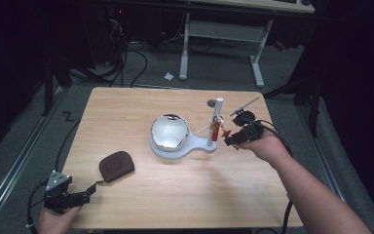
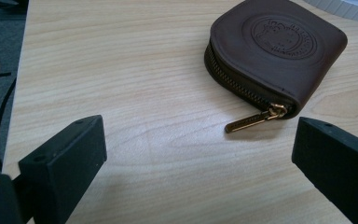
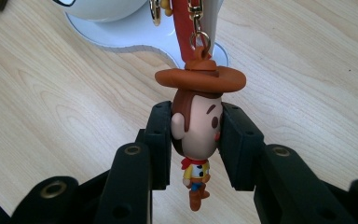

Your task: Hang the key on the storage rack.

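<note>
A cowboy figure keychain [image 3: 196, 130] with a brown hat hangs by a red strap [image 3: 182, 28] from the white stand [image 1: 216, 119]. My right gripper [image 3: 196, 140] is shut on the figure's head, both pads pressing its sides. From above, that right gripper [image 1: 231, 138] sits just right of the stand's post. A brown zip pouch [image 2: 275, 51] lies flat on the table, its gold zip pull [image 2: 251, 120] pointing toward my left gripper [image 2: 196, 158], which stands open and short of it. The left gripper [image 1: 85, 195] is at the table's near left corner, the pouch [image 1: 117, 165] just beyond it.
The stand's white base [image 1: 195, 145] carries a shiny round bowl [image 1: 169, 131] at mid-table. A thin rod [image 1: 246, 105] sticks out from the stand to the right. A small dark disc [image 1: 211, 103] lies behind the post. Cables trail on the floor.
</note>
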Demonstrator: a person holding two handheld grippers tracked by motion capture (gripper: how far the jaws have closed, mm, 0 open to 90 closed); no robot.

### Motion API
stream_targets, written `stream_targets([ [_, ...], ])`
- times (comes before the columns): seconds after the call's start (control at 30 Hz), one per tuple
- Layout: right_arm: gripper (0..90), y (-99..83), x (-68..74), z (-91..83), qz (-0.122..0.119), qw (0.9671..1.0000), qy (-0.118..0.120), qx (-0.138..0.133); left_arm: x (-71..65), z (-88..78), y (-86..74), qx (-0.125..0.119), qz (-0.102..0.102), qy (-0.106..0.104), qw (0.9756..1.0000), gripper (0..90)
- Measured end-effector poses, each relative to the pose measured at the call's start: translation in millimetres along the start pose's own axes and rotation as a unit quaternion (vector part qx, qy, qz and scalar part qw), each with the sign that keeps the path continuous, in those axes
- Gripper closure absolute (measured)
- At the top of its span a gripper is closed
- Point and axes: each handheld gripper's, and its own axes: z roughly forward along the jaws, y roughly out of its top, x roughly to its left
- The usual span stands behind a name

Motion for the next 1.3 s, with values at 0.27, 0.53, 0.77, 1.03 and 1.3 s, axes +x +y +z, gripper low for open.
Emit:
stream_targets([
  [0.27,66.5,3.1,1.3,1.2,-0.002,1.0000,0.000,-0.005,1.7,0.1,-1.1,0.002,-0.002,-0.001,1.0000,3.5],
  [0.53,58.4,0.6,0.1,-3.1,0.001,0.9999,-0.005,-0.016,1.8,-9.3,-7.6,0.000,-0.002,0.004,1.0000,3.8],
  [0.77,55.8,-13.9,-2.7,-11.1,0.011,0.9995,-0.010,-0.030,-3.0,-10.3,-3.8,-0.010,0.001,-0.001,0.9999,4.2],
  [1.03,51.0,-54.1,-2.3,-8.3,0.015,0.9972,-0.034,-0.065,-10.7,-13.4,-1.4,-0.021,0.004,-0.014,0.9997,5.1],
  [1.3,51.5,-99.3,8.2,17.6,0.016,0.9906,-0.069,-0.117,-20.8,-9.8,4.3,-0.026,0.014,-0.027,0.9992,7.6],
])
